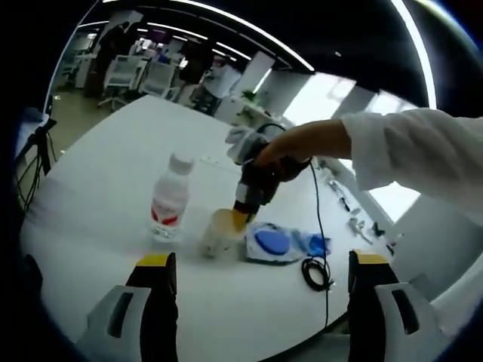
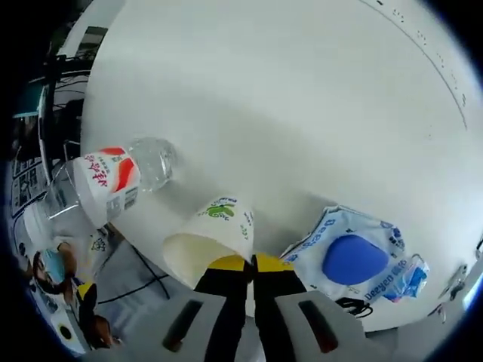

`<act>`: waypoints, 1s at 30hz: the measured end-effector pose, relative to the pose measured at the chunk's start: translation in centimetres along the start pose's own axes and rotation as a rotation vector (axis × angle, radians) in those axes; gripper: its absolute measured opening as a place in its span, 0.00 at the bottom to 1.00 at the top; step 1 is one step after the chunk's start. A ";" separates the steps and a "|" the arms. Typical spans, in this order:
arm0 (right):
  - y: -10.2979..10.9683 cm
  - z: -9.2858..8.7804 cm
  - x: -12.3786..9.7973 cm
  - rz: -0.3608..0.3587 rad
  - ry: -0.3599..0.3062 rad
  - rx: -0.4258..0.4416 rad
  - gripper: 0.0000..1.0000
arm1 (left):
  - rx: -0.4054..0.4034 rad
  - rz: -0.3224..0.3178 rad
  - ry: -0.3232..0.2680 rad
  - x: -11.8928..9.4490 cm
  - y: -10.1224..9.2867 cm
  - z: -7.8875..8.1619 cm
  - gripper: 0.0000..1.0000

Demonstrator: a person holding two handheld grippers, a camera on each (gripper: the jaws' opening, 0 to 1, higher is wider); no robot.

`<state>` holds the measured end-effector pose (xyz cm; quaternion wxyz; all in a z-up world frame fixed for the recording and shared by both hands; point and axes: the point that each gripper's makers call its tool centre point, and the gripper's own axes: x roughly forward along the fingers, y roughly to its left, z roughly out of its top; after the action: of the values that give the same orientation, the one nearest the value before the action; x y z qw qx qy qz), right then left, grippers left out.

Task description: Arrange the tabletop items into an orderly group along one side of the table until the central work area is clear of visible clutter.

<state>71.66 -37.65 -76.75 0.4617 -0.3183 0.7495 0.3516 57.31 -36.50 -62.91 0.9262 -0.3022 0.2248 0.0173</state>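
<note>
A clear water bottle (image 1: 170,200) with a white cap and red label stands on the white table (image 1: 113,173). Just right of it is a pale paper cup (image 1: 219,235), and beside that lies a blue-and-white packet (image 1: 275,243). A hand holds my right gripper (image 1: 240,219) down onto the cup's rim. In the right gripper view its jaws (image 2: 253,262) are pressed together on the edge of the cup (image 2: 215,234), with the bottle (image 2: 113,177) to the left and the packet (image 2: 355,260) to the right. My left gripper (image 1: 263,260) hangs wide open short of the group, holding nothing.
A black cable (image 1: 317,270) runs from the right gripper and coils on the table by the packet. Small dark items (image 1: 339,197) lie along the table's far right edge. Office chairs (image 1: 139,75) stand beyond the far end. A wide bare stretch of tabletop (image 2: 302,113) lies past the cup.
</note>
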 end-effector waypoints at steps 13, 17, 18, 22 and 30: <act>-0.1 2.8 -0.1 -0.029 -0.085 -0.055 0.00 | -0.038 -0.018 -0.015 -0.1 -0.1 0.2 0.91; 0.3 3.2 -0.4 -0.023 -0.114 -0.094 0.00 | -0.056 -0.031 -0.011 -0.1 -0.5 -0.1 0.91; 0.4 3.2 -0.5 -0.015 -0.110 -0.102 0.00 | -0.056 -0.032 -0.008 0.0 -0.5 -0.1 0.91; 0.2 3.0 -0.8 -0.016 -0.117 -0.117 0.00 | -0.050 -0.032 0.003 0.1 -0.6 -0.4 0.91; -2.5 3.6 -1.2 -0.062 -0.138 -0.128 0.00 | -0.059 -0.040 0.012 0.1 -1.0 -0.8 0.90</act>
<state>75.82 -35.85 -77.38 0.5014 -0.3452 0.6818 0.4057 57.27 -37.80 -63.01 0.9158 -0.3336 0.2237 0.0037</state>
